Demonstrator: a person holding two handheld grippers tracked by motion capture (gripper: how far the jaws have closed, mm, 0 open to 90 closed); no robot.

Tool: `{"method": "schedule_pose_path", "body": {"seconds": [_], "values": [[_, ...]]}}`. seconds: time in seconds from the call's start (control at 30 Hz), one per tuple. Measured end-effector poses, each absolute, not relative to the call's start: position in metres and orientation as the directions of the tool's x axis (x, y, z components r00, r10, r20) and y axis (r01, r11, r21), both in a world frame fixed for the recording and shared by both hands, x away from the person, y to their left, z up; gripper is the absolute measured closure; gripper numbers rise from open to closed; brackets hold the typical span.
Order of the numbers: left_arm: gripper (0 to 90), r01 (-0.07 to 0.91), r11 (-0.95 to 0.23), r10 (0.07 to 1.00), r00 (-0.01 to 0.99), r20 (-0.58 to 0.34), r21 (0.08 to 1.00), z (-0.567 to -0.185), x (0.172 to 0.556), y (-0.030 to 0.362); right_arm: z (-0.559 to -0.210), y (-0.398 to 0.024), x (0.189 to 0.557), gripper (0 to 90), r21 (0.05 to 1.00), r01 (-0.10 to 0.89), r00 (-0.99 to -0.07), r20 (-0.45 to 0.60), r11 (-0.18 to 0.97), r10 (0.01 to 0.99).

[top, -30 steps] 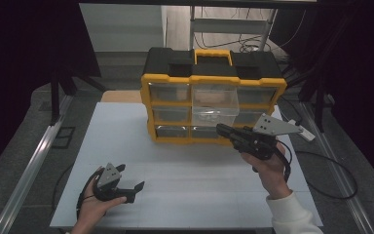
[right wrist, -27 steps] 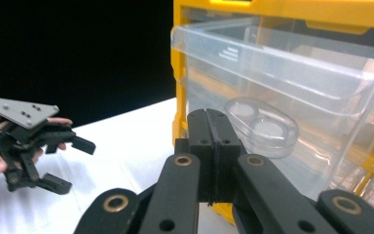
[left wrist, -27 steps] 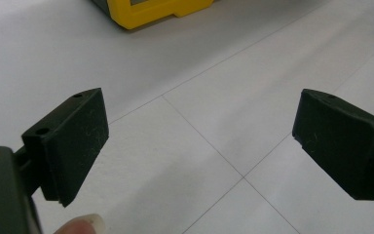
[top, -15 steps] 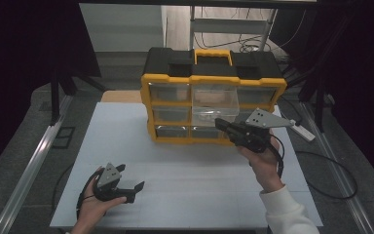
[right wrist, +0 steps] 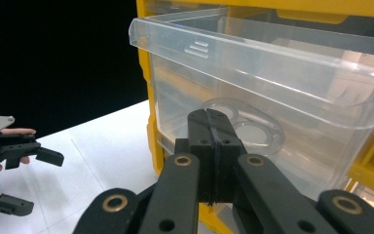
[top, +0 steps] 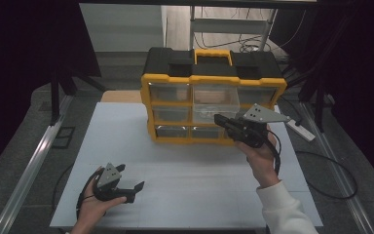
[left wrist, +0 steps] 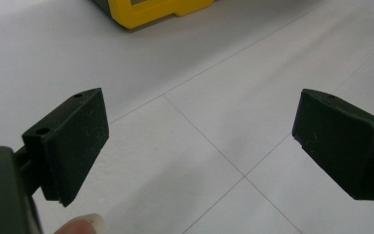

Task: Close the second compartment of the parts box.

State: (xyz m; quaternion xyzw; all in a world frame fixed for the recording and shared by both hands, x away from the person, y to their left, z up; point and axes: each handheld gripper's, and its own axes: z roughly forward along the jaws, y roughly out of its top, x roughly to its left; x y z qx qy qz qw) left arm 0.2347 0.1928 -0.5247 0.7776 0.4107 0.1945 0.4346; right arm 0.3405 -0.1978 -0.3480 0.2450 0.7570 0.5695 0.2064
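White table (top: 175,175), clear drawer (right wrist: 272,83) touching right tongs (right wrist: 214,119)

a white table (top: 185,180) with thin seam lines carries the work. past its right edge a white power strip (top: 301,130) lies on the grey floor (top: 24,161), with black cables (top: 336,175) curling near it. a metal rail (top: 29,165) runs along the left edge. dark curtains (top: 29,48) hang on both sides.

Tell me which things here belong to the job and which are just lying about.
In the job:
- clear drawer, pulled out
- yellow organizer cabinet
- right gripper, shut at the drawer front

Lying about:
- white power strip
- left gripper, open over the table
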Motion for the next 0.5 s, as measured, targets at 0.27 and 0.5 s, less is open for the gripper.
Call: {"method": "schedule_pose_path", "body": {"seconds": [0.27, 0.5], "values": [[7.1, 0.469, -0.286, 0.807, 0.588, -0.053, 0.836, -0.525, 0.235, 0.193, -0.348, -0.198, 0.35, 89.7, 0.966, 0.14, -0.787, -0.024, 0.217, 0.616], [7.1, 0.469, -0.289, 0.807, 0.588, -0.051, 0.835, -0.525, 0.235, 0.193, -0.346, -0.197, 0.355, 89.7, 0.965, 0.146, -0.778, -0.024, 0.218, 0.628]]}}
